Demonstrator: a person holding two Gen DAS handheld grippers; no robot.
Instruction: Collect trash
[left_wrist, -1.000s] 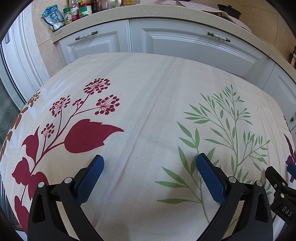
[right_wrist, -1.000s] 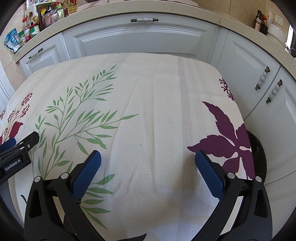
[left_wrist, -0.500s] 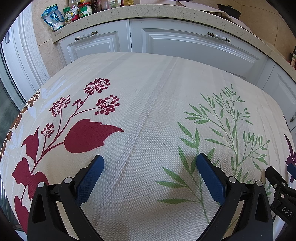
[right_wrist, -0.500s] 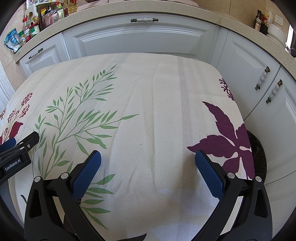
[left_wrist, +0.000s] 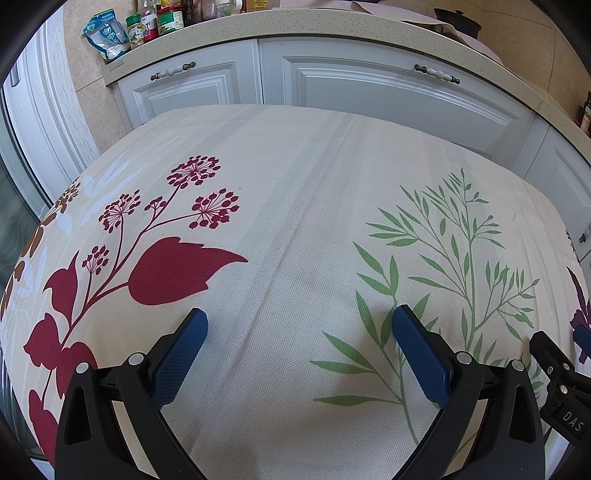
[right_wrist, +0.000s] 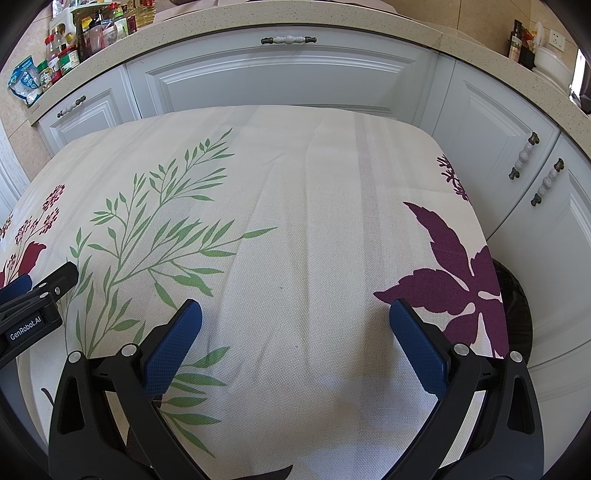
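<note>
Nothing moved; both claws spread over tablecloth (left_wrist: 295, 206)

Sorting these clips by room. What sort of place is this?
Most likely a home kitchen: white cabinets under a speckled countertop, jars and bottles on it, and a table with a floral cloth.

Floral tablecloth (left_wrist: 295, 229) – white cabinets (right_wrist: 280, 81), jars (left_wrist: 162, 22).

Left hand-held gripper (left_wrist: 300, 334) spread wide, floral tablecloth (left_wrist: 295, 221)
</note>
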